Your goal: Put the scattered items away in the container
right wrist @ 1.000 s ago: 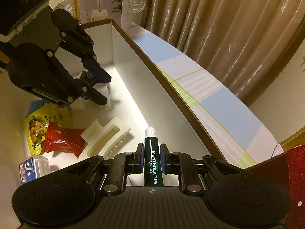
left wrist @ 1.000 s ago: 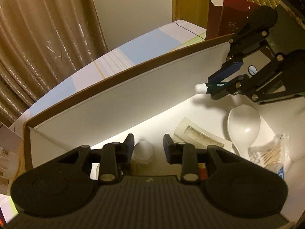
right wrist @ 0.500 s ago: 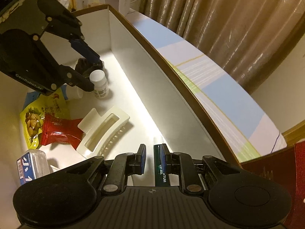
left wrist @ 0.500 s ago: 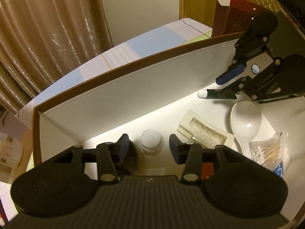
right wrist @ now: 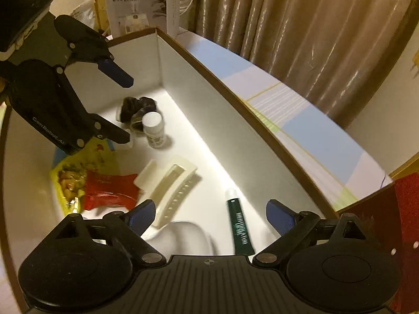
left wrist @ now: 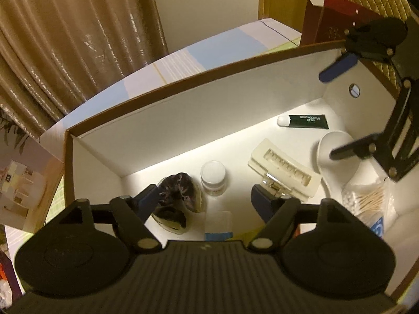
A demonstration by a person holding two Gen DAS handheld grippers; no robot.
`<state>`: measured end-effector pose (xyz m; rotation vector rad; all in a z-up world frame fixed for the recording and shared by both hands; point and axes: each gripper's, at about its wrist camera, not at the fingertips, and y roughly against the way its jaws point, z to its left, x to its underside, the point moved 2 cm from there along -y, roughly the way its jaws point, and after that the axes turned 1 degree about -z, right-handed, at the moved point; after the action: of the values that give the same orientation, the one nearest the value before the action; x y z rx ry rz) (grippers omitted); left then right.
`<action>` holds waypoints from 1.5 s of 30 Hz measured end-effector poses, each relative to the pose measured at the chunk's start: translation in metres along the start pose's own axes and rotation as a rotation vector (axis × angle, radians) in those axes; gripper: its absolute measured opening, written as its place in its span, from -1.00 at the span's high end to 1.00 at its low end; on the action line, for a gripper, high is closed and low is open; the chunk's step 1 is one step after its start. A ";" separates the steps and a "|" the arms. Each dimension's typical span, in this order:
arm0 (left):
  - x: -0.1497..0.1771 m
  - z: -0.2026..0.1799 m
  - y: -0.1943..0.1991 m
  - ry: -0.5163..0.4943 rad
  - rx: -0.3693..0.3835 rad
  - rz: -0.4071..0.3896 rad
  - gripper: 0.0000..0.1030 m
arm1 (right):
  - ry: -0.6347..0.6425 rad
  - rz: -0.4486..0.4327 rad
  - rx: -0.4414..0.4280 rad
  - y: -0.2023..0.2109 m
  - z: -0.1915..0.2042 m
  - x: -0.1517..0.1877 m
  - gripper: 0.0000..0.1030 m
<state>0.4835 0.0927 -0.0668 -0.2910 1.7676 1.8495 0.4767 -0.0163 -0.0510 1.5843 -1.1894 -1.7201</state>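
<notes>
Glossy tan curtains (right wrist: 314,26) hang behind your white cardboard box (left wrist: 183,120). Inside lie a green tube (right wrist: 239,225), ridged cream hair clip (left wrist: 284,168) and round bottle (left wrist: 213,174). Both tongs (left wrist: 204,200) (right wrist: 209,216) gape, released.

The right gripper (right wrist: 209,216) is wide open above the box (right wrist: 235,110), holding nothing. The green tube (right wrist: 239,225) lies on the white floor between its fingers, near the long wall, cap pointing away. Left of it lie a cream clip (right wrist: 170,183) and a white spoon (right wrist: 183,238), partly hidden. Further left are a red packet (right wrist: 110,192) and a yellow packet (right wrist: 68,180). A white bottle (right wrist: 154,129) stands beside a dark scrunchie (right wrist: 136,106). The left gripper (right wrist: 127,110), also open, hangs over that end.
</notes>
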 end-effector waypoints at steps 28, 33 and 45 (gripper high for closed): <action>0.006 -0.017 0.083 0.035 -0.111 -0.037 -0.91 | -0.175 -0.062 0.068 0.078 0.038 0.013 -1.00; 0.012 -0.027 0.103 0.039 -0.105 -0.056 -0.91 | -0.160 -0.081 0.131 0.095 0.056 0.020 -1.00; 0.032 -0.055 0.141 0.057 -0.115 -0.082 -0.95 | -0.234 -0.113 0.169 0.133 0.087 0.036 -1.00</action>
<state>0.3703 0.0505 0.0301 -0.4581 1.6635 1.9041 0.3611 -0.0881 0.0383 1.6074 -1.4144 -1.9663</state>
